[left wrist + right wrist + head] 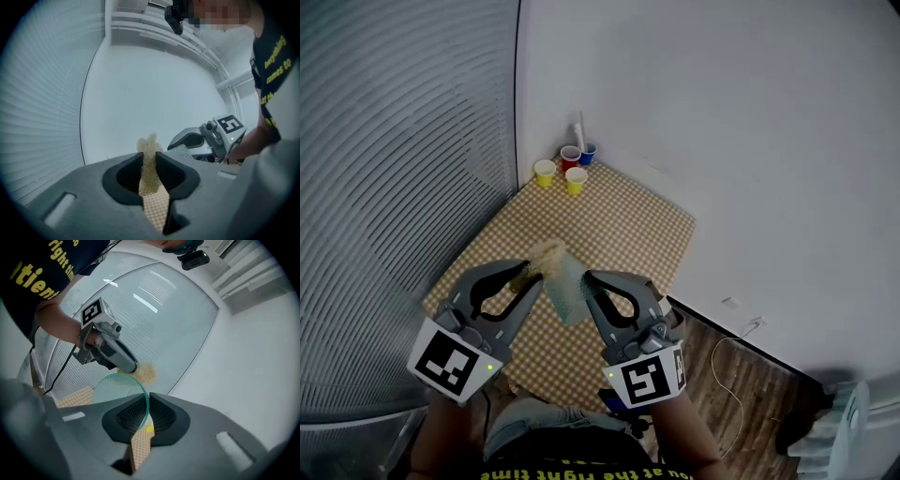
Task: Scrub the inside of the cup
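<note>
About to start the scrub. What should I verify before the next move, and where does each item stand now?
1. Left gripper has its jaws shut on the scrubber: ok.
2. Right gripper has its jaws shut on the cup wall: ok.
3. Scrubber inside the cup: not ok, it sits beside the rim, not yet in.
4. Cup held up off the table: ok.
5. Small cups at the far corner out of the way: ok.
6. Dirt or water inside the cup: cannot tell.
</note>
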Motion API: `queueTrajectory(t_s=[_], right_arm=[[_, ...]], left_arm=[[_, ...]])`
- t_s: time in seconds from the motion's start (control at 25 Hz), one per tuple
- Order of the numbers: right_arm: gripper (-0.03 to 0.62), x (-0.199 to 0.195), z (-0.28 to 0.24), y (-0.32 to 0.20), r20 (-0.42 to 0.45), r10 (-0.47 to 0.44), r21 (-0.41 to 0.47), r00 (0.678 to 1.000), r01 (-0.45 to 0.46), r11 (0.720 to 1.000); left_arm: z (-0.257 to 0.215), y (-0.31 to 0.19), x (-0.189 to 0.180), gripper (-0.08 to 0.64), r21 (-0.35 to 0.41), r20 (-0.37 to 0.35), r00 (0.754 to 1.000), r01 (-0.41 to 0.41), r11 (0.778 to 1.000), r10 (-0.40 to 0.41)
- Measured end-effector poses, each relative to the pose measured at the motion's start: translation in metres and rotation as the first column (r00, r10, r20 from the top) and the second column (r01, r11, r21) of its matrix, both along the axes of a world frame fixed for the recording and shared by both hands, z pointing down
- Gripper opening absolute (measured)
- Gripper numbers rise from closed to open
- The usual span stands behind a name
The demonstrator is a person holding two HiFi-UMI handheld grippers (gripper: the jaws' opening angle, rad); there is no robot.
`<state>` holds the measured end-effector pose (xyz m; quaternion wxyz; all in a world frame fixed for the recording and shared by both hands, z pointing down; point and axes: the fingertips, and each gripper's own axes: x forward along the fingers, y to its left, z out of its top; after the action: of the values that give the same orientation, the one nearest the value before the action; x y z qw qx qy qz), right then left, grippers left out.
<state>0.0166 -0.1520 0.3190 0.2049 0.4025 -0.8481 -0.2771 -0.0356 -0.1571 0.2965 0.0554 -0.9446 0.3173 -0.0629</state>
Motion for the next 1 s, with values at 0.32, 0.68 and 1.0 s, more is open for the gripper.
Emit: queueTrajectory(t_s=[0.32, 0.68, 1.0], right_arm=[[0.025, 0.002, 0.008, -0.006, -0.053, 0.024, -0.005, 0.998, -0.025, 1.000], [0.025, 0.003, 0.014, -0.012, -0.096, 0.044, 0.002, 0.994, -0.044, 0.999], [0.025, -0.002, 0.010, -0.002, -0.123, 0.018, 0.029, 0.992, -0.014, 0.999]], left_arm=[[-0.005, 0.020, 0.017, 0.086, 0.002, 0.007, 0.998, -0.067, 0.998, 0.067], [-0.009, 0.031, 0.032, 0.086, 0.007, 0.039, 0.991, -0.125, 0.992, 0.124], [-0.007, 0.018, 0.021, 0.086, 0.000, 0.044, 0.997, -0.070, 0.998, 0.070]])
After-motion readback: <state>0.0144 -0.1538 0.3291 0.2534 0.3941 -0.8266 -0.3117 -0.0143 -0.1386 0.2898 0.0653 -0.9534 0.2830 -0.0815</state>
